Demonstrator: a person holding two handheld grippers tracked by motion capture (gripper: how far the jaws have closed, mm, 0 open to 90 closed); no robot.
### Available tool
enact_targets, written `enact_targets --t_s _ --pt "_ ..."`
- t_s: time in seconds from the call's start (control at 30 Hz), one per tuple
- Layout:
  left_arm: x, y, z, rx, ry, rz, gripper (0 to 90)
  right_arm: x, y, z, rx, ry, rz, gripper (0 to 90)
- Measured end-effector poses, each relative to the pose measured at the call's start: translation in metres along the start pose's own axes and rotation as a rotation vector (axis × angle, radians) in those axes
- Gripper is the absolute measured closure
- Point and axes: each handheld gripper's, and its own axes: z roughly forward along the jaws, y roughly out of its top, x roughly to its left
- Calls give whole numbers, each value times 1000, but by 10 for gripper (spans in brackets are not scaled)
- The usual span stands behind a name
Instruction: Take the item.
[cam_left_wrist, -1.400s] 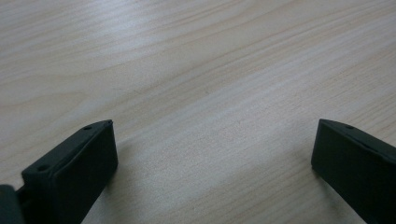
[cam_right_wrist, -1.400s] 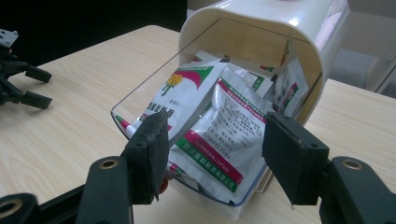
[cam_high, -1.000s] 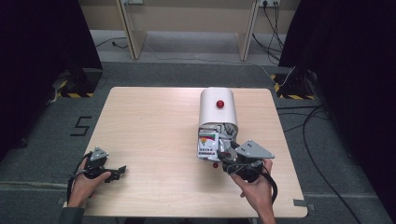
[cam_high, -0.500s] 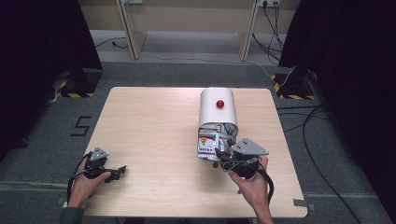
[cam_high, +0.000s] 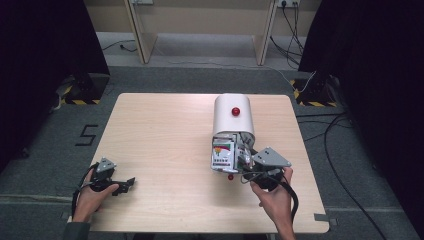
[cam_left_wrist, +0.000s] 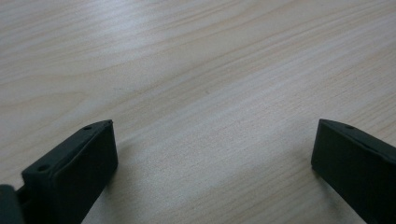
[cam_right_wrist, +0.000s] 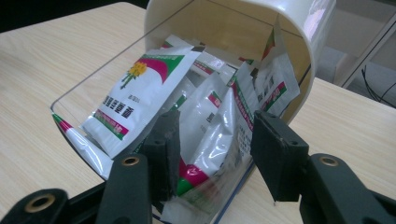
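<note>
Sachets (cam_right_wrist: 205, 126) of white foil with green and magenta print lay heaped in the open mouth of one white cylindrical bin (cam_high: 233, 120), which lay on its side right of centre in the high view; their exact number could not be told, though at least four showed in the right gripper view. One clear lid flap (cam_right_wrist: 93, 93) hung down at the mouth, and one red knob (cam_high: 235, 111) sat on the bin's wall.

Nearest, at the lower left of the high view, the left gripper (cam_high: 125, 183) rested low on the pale wooden surface (cam_high: 165, 145), held by the person's left hand (cam_high: 92, 195) with its forearm coming in from the bottom edge. Its jaws stood wide apart with nothing between them, bare wood showing in the gap in the left gripper view.

At the lower right, the right hand (cam_high: 272, 197) held the right gripper (cam_right_wrist: 212, 154) pointed up-frame into the bin's mouth. Its jaws were about half open and had just been closing, with one sachet standing between them; the left jaw lay against the packets, but whether both pads pressed could not be told.
</note>
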Motion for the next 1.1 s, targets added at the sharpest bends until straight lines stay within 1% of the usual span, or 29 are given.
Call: enact_targets --t_s 0.07,0.1,0.17,0.3,0.37,0.43,0.57,0.77,0.83,0.9,1.0,1.1 --pt "0 0 0 0 0 0 0 0 -1 2 1 -6 -5 561" --pt "0 0 0 0 0 0 0 0 -1 3 0 2 -9 572" --pt "0 0 0 0 0 0 0 2 -2 5 5 3 -15 584" --pt "0 0 0 0 0 0 0 4 -3 8 6 -7 -26 604" --pt "0 0 0 0 0 0 0 5 -4 10 4 -23 -40 637" --pt "0 0 0 0 0 0 0 5 -4 10 -3 -27 -40 649" --pt "0 0 0 0 0 0 0 3 -5 9 -18 -46 -52 723" --pt "0 0 0 0 0 0 0 3 -3 1 -55 -42 -68 792" --pt "0 0 0 0 1 0 0 3 -2 -3 -66 -30 -71 798" --pt "0 0 0 0 0 0 0 2 -1 -5 -74 -23 -66 802" --pt "0 0 0 -1 0 -1 0 1 1 -9 -101 -12 -52 811" --pt "0 0 0 -2 0 -3 0 -1 2 -13 -123 9 -36 817"
